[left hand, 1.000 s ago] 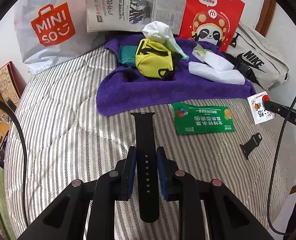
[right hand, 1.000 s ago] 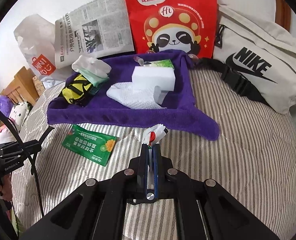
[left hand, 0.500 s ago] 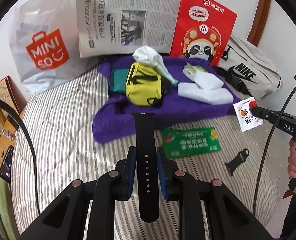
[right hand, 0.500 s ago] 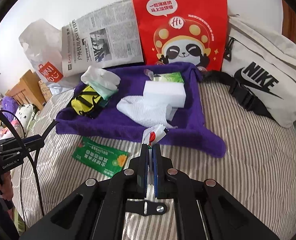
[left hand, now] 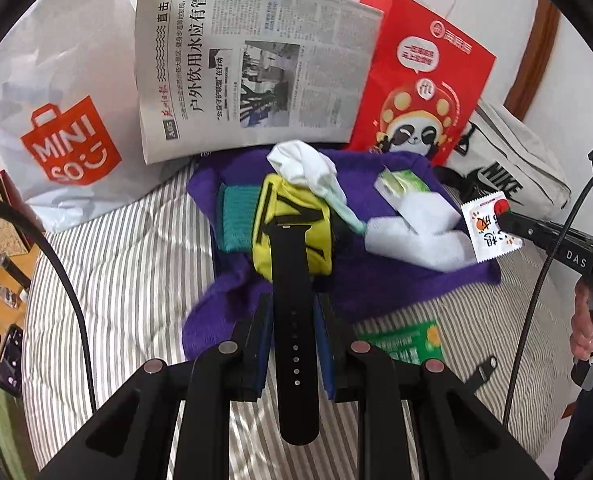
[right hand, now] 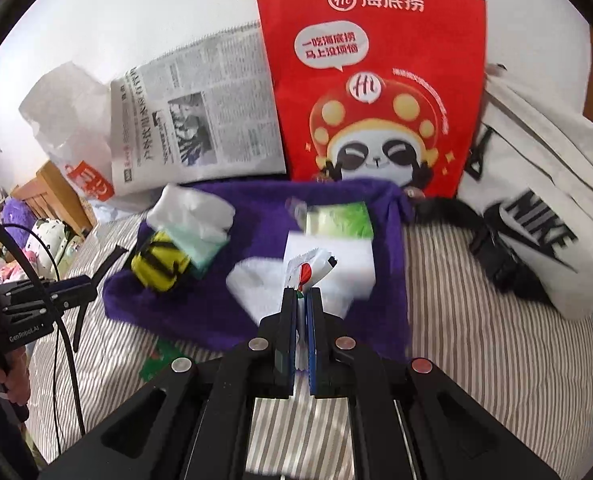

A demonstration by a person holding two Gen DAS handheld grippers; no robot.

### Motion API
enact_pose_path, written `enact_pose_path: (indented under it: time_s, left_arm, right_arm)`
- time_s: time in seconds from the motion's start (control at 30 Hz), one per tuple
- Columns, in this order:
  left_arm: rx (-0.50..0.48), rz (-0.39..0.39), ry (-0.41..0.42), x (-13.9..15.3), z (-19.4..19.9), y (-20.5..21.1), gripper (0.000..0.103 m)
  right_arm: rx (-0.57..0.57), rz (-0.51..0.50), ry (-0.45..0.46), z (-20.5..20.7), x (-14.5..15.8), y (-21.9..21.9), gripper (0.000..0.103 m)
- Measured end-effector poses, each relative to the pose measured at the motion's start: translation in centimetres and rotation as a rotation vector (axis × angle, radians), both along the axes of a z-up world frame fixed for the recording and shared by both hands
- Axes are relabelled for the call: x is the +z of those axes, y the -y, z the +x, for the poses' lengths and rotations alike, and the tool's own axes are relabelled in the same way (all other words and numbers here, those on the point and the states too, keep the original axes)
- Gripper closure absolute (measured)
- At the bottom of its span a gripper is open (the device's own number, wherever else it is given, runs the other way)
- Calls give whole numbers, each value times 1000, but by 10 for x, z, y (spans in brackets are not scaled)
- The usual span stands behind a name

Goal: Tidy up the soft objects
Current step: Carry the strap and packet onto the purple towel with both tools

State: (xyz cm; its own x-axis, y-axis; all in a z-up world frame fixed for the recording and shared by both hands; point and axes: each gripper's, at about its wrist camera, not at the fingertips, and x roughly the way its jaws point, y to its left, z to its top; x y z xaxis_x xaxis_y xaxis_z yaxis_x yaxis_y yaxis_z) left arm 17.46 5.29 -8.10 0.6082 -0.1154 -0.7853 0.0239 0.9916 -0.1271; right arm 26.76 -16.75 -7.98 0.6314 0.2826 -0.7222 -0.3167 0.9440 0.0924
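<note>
A purple towel [left hand: 376,280] lies on the striped bed and carries a yellow pouch [left hand: 292,236], a teal cloth [left hand: 236,220], a white sock [left hand: 304,164], a white sponge [left hand: 416,236] and a green tissue pack [left hand: 404,184]. My left gripper [left hand: 294,316] is shut on a black watch strap [left hand: 292,300], held above the towel's near edge. My right gripper [right hand: 301,300] is shut on a small white sachet [right hand: 306,266], held over the towel [right hand: 256,208]; the sachet also shows in the left wrist view [left hand: 488,228].
A green packet [left hand: 404,344] and a short black strap piece [left hand: 480,372] lie on the bed in front of the towel. A Miniso bag [left hand: 64,132], newspaper [left hand: 248,64], red panda bag [right hand: 376,80] and Nike bag [right hand: 544,208] line the back.
Both grippers have moved forward toward the towel, still holding the strap and the sachet. They now hang over the towel's near part.
</note>
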Motion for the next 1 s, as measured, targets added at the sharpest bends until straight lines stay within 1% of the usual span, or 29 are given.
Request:
enact_pose_path:
  time_s: [0.13, 0.23, 0.33, 0.57, 0.67, 0.73, 0.77, 0.8, 0.87, 0.93, 1.0]
  left_arm:
    - [17, -5, -7, 0, 21, -7, 83]
    - [23, -14, -9, -2, 36, -11, 83]
    - [27, -28, -14, -5, 47, -13, 83]
    - [50, -21, -68, -27, 73, -15, 83]
    - [58, -28, -78, -31, 80, -15, 83]
    - [61, -24, -86, -34, 83, -14, 83]
    - [61, -18, -89, -34, 84, -14, 83]
    - [61, -10, -92, -36, 86, -13, 83]
    - [55, 13, -95, -38, 89, -10, 83]
    - [56, 25, -98, -40, 90, -9, 83]
    - [57, 16, -106, -42, 91, -9, 83]
  right_arm:
    - [8, 24, -11, 27, 0, -4, 98]
    - [18, 59, -38, 48, -3, -6, 98]
    - [14, 67, -66, 65, -13, -7, 98]
    - [-2, 62, -135, 82, -37, 5, 96]
    - [-4, 52, -145, 84, -42, 5, 94]
    - [-2, 50, -159, 86, -45, 5, 88]
    - [-1, 38, -164, 87, -46, 5, 88]
    - [-5, 28, -161, 86, -46, 5, 84]
    - [-7, 18, -160, 86, -47, 6, 80]
    - [-5, 13, -165, 86, -49, 6, 73]
    - [-11, -12, -163, 85, -51, 6, 73]
